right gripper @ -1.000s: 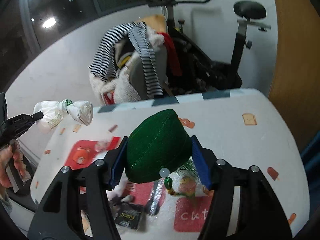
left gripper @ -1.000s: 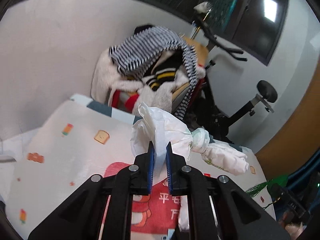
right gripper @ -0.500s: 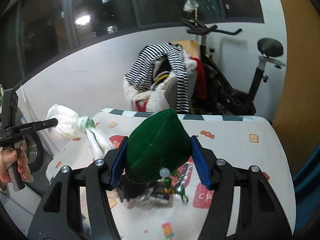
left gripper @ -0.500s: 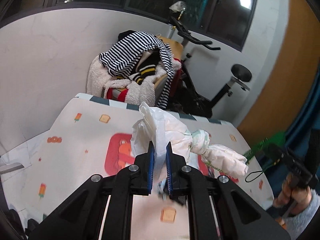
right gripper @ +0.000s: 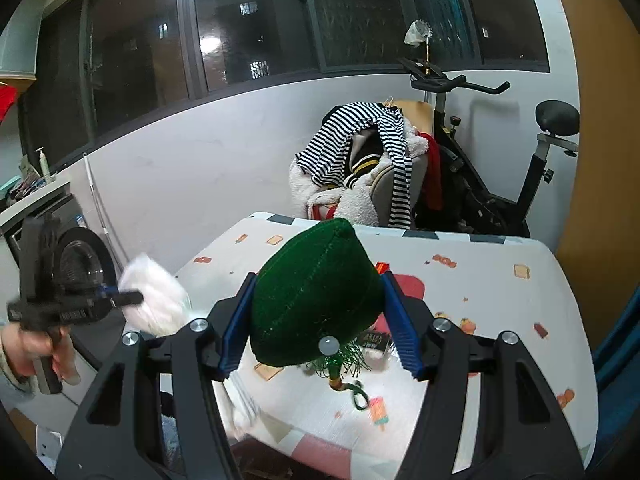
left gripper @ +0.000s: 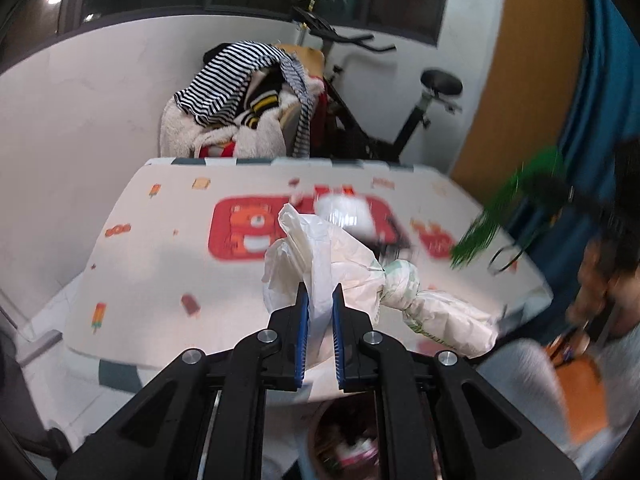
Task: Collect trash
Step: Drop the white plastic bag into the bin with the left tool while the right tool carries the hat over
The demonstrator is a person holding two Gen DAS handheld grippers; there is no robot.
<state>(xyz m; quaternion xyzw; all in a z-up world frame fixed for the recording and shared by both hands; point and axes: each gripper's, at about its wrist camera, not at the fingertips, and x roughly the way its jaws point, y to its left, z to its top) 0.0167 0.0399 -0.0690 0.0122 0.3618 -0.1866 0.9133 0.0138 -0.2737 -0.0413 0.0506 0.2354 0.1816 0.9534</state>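
Note:
My left gripper (left gripper: 320,292) is shut on a crumpled white plastic bag (left gripper: 340,264) with a twisted tail. It hangs over the near edge of the table (left gripper: 160,264), and a round trash bin (left gripper: 340,440) with litter in it shows below. My right gripper (right gripper: 316,280) is shut on a green cone-shaped felt hat (right gripper: 312,292) trailing green tinsel and a bead, held above the table (right gripper: 500,300). In the right wrist view the left gripper (right gripper: 120,299) and its white bag (right gripper: 154,304) are blurred at the left. A few dark wrappers (right gripper: 376,338) still lie on the cloth.
A chair heaped with striped and fleecy clothes (left gripper: 240,104) stands behind the table, with an exercise bike (right gripper: 500,184) beside it. A washing machine (right gripper: 76,260) is at the left. A person's hand (right gripper: 36,352) holds the left gripper's handle.
Both grippers have drawn back from the table's middle toward its near edge, each keeping its load. The bin has come into the left wrist view. The right gripper has risen.

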